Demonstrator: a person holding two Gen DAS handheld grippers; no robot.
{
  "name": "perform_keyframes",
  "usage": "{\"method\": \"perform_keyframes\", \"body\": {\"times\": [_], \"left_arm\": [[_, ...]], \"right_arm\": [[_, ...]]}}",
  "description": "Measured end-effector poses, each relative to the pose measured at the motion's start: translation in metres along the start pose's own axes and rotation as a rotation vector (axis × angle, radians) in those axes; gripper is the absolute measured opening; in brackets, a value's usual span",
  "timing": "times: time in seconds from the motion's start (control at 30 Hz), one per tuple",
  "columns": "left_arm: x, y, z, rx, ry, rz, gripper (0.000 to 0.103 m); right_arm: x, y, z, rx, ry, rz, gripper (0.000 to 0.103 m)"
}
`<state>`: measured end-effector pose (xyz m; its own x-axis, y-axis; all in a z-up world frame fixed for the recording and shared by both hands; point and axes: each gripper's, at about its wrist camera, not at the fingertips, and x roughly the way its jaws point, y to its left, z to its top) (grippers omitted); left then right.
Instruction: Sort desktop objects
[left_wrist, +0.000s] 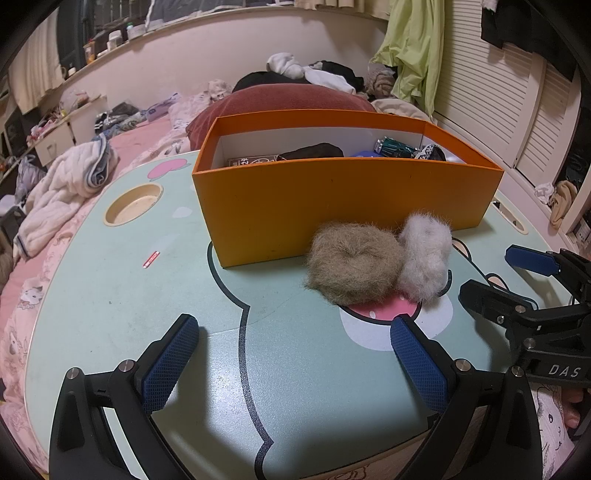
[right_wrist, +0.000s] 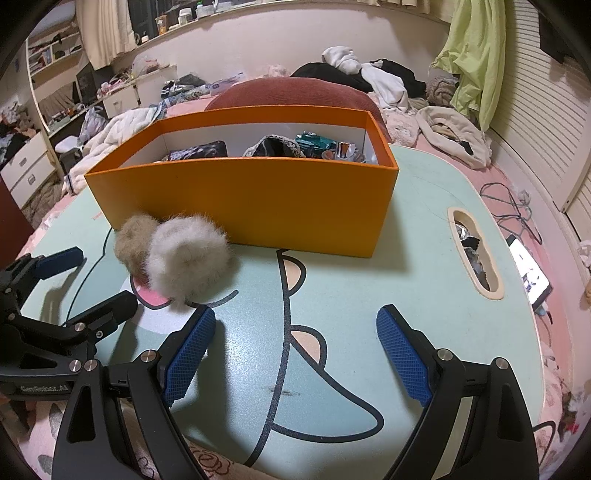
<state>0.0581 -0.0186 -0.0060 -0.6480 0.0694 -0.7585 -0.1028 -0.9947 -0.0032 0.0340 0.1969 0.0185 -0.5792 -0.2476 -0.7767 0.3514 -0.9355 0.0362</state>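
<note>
Mint-green cartoon table (left_wrist: 110, 295) (on a pink bed (left_wrist: 136, 136)) holds 1 orange box (left_wrist: 332, 206).

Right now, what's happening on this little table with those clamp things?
A person is tidying a small cartoon-printed table using two handheld grippers. Several items already lie in the orange box. Two fluffy scrunchies, a tan one and a white one, sit touching each other on the table just in front of the box. The left gripper and right gripper both hover open and empty over the table, holding nothing yet.
</note>
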Motion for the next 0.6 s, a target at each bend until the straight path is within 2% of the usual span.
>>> {"method": "perform_keyframes", "body": {"times": [0.2, 0.37, 0.5, 0.57, 0.6], "left_arm": [[0.0, 0.0, 0.0, 0.0, 0.0, 0.0, 0.103], [0.0, 0.001, 0.0, 0.0, -0.001, 0.0, 0.103], [0.0, 0.0, 0.0, -0.001, 0.0, 0.0, 0.103], [0.0, 0.0, 0.0, -0.001, -0.001, 0.0, 0.103], [0.0, 0.0, 0.0, -0.001, 0.0, 0.0, 0.103]], "right_arm": [[-0.013, -0.005, 0.0, 0.058, -0.062, 0.104, 0.088], [-0.022, 0.027, 0.013, -0.071, -0.125, 0.137, 0.087], [-0.013, 0.049, 0.03, -0.125, -0.122, 0.129, 0.086], [-0.004, 0.044, 0.039, -0.077, -0.094, 0.169, 0.071], [0.003, 0.041, 0.043, -0.05, -0.067, 0.201, 0.056]]}}
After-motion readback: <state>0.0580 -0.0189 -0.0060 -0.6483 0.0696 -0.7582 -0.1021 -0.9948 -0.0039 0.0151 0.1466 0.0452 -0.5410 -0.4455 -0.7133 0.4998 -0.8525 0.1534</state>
